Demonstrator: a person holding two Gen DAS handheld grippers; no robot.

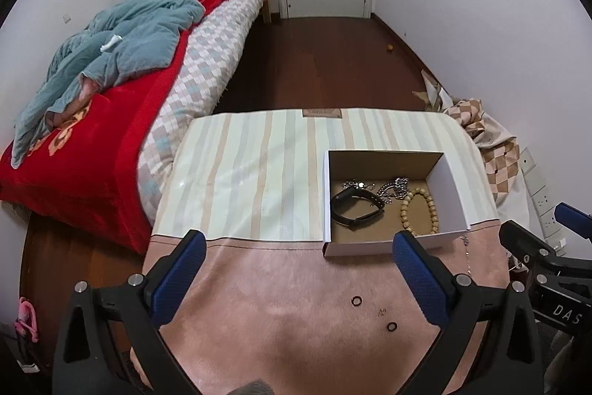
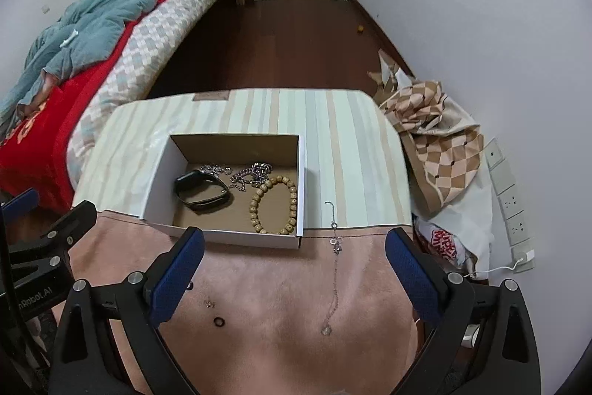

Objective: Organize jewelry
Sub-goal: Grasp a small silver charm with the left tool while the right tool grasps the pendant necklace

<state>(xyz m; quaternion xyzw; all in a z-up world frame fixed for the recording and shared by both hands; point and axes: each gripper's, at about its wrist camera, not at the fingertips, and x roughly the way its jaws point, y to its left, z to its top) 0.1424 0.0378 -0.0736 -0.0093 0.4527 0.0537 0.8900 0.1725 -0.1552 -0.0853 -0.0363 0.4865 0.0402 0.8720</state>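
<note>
An open cardboard box [image 1: 449, 182] [image 2: 162, 158] sits on the table and holds a black wristband [image 1: 355, 208] [image 2: 201, 193], silver chains [image 1: 396, 189] [image 2: 251, 174] and a wooden bead bracelet [image 1: 420, 211] [image 2: 275, 210]. On the pink cloth lie two small black rings [image 1: 356, 301] [image 1: 391, 327], one also in the right wrist view [image 2: 219, 322], tiny earrings [image 1: 382, 312] [image 2: 209, 303], and a thin silver chain [image 2: 335, 269] [image 1: 467, 252] right of the box. My left gripper [image 1: 299, 280] and right gripper [image 2: 294, 278] are both open and empty above the cloth.
The table carries a striped cover [image 1: 259, 158] at the back and pink cloth [image 1: 281, 302] in front. A bed [image 1: 111, 121] stands to the left. Checked fabric and bags [image 2: 440, 143] lie on the floor to the right, by wall sockets [image 2: 514, 206].
</note>
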